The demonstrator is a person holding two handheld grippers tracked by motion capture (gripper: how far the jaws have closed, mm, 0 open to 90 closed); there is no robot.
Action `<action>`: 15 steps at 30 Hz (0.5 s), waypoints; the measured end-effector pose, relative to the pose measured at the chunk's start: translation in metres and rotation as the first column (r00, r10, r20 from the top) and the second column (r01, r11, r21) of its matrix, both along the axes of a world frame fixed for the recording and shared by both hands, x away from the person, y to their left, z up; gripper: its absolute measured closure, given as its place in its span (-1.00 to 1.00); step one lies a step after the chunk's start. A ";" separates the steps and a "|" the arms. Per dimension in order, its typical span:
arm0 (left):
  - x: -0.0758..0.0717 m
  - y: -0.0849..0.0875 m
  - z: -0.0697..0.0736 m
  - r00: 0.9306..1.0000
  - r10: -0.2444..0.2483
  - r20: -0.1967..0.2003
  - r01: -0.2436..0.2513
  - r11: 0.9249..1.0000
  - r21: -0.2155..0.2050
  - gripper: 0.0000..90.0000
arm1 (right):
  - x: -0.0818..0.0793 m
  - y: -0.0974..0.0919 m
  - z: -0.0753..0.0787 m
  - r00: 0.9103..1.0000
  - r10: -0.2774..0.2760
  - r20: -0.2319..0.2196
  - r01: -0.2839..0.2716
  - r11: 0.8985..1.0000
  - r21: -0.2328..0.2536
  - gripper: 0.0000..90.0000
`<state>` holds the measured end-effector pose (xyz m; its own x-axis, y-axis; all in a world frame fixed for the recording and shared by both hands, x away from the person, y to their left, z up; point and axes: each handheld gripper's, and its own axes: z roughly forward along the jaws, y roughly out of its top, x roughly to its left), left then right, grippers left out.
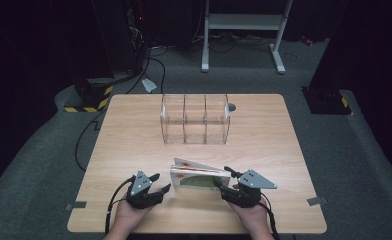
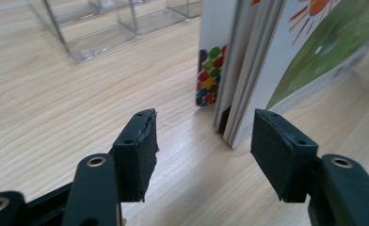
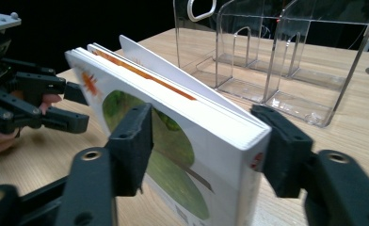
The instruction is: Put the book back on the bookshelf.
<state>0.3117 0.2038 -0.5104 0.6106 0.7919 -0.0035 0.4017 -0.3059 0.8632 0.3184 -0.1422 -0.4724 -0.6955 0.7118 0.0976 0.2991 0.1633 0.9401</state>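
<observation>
Picture book [image 1: 200, 177] stands on edge on wooden table [image 1: 264, 145], spine end toward right gripper [image 1: 227, 179], pages fanning at far end; we note green cover facing person. Right gripper's jaws straddle spine end, pads against both covers, pinching book. Left gripper [image 1: 159, 183] just beside book's fanned end, jaws spread, nothing between. Clear acrylic organizer [image 1: 195, 119] beyond book, well apart, three compartments

- High view: fixed above the near edge, looking forward and down on the tabletop [image 1: 264, 130].
- Both tongs cams: low and close, sharing the book [image 2: 286, 61] and clear organizer [image 3: 286, 61].
</observation>
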 end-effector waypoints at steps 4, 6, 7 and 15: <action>0.004 0.005 -0.001 0.999 0.039 -0.009 -0.039 0.999 0.003 -0.09 | -0.003 -0.002 0.000 1.000 0.020 0.015 -0.019 1.000 -0.012 0.38; 0.008 0.008 -0.002 0.998 0.061 -0.031 -0.061 0.998 0.003 -0.12 | -0.007 -0.001 0.000 0.999 0.036 0.031 -0.035 0.999 -0.036 0.62; 0.009 0.009 -0.002 0.997 0.067 -0.038 -0.067 0.998 0.000 -0.13 | -0.007 0.000 -0.001 0.999 0.042 0.021 -0.042 0.999 -0.027 0.62; 0.020 0.023 -0.007 0.981 0.174 -0.086 -0.170 0.984 0.053 -0.21 | -0.015 -0.003 0.002 0.998 -0.027 0.064 0.032 0.997 -0.070 0.66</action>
